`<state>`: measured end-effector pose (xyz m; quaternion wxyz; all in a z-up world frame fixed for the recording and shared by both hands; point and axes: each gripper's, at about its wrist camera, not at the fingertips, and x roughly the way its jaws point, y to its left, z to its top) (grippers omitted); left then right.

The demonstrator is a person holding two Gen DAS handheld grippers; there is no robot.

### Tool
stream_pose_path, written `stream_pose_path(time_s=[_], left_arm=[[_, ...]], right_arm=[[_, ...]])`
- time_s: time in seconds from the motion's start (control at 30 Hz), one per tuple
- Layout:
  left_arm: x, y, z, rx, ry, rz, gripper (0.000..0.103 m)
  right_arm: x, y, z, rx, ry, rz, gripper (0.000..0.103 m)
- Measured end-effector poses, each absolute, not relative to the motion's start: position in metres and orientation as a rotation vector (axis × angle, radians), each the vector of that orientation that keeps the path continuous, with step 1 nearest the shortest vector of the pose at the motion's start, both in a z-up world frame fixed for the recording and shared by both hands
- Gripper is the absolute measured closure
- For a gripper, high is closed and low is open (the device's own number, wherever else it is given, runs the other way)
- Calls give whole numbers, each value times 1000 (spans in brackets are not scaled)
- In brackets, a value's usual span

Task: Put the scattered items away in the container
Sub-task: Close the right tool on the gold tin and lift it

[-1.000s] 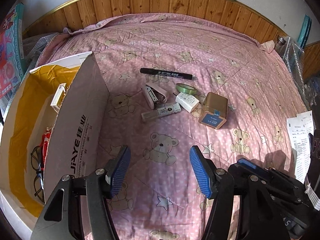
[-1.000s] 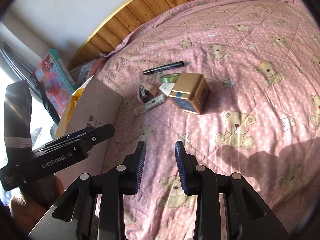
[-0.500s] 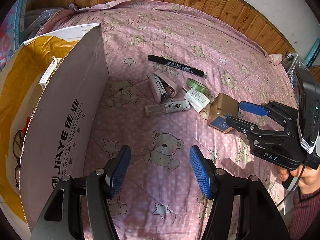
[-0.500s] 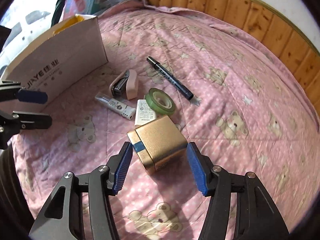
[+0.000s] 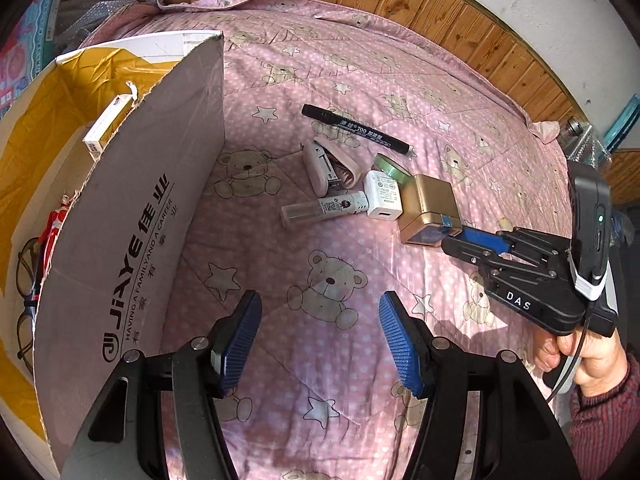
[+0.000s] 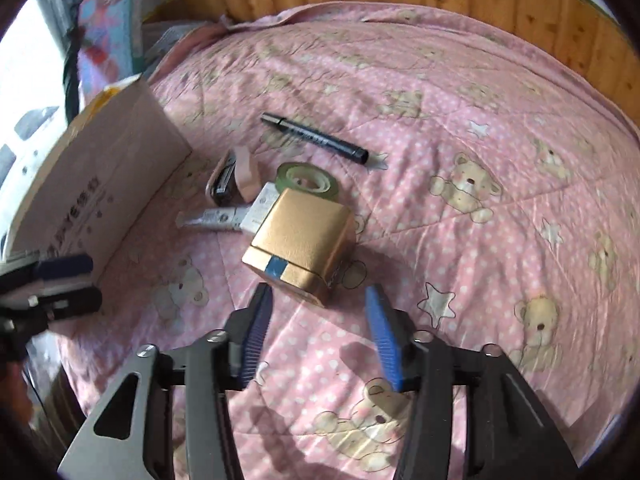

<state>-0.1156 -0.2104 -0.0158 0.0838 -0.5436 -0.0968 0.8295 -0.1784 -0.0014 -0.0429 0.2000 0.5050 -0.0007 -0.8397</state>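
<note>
Two wrist views, pink bear-print quilt (image 5: 332, 64) as work surface. Left wrist view: L gripper (image 5: 320, 344) hangs above bare quilt w/ blue pads spread wide, nothing between them. Cardboard box (image 5: 132, 216) stands open at left, yellow lining inside; small white-yellow carton (image 5: 106, 126) leans against its inner wall, eyeglasses (image 5: 26, 280) lie at the bottom. Scattered items cluster mid-quilt, well apart from box: black marker (image 5: 356, 130) farthest back, pink stapler (image 5: 328, 166), green tape roll (image 5: 392, 166), white charger (image 5: 382, 194) touching a clear-capped tube (image 5: 324, 210), gold box (image 5: 430, 208) at right end of group. R gripper (image 5: 460, 240) comes in from right, held by a hand (image 5: 580, 356) in a dark-red sleeve; one blue pad tip lies beside gold box's near face, contact unclear. Right wrist view (slightly blurred): R gripper (image 6: 320, 332) w/ jaws wide apart, gold box (image 6: 300, 244) just ahead of the tips, not yet between pads. Tape roll (image 6: 308, 178), charger (image 6: 262, 208), tube (image 6: 212, 218), stapler (image 6: 234, 176) sit behind it; marker (image 6: 316, 136) beyond. Cardboard box (image 6: 92, 184) at left; L gripper (image 6: 60, 280) at frame edge below it.
</note>
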Motion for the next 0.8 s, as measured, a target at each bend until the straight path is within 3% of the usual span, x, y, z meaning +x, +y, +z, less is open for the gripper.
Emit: stream_pose_path(time_s=[0.1, 0.23, 0.27, 0.3, 0.53, 0.67, 0.8], left_arm=[[-112, -212, -12, -1606, -296, 2482, 41], [-107, -217, -1, -1581, -264, 2525, 41], [-105, -218, 1, -1573, -262, 2527, 41], [-103, -219, 5, -1566, -257, 2529, 41], [-83, -228, 18, -1500, -270, 2553, 40], [-78, -233, 9, -1509, -328, 2526, 40], [-71, -238, 5, -1515, -355, 2504, 40]], right_arm=[[-179, -19, -34, 1443, -115, -2403, 42], [-202, -46, -53, 1550, -7, -2510, 42], [-206, -46, -59, 1567, -3, -2524, 49], [-205, -43, -59, 1551, -30, -2539, 50], [-112, -16, -33, 1515, -94, -2425, 51], [-70, -21, -44, 1544, 66, -2318, 43], [-74, -32, -8, 1425, 240, -2363, 42]])
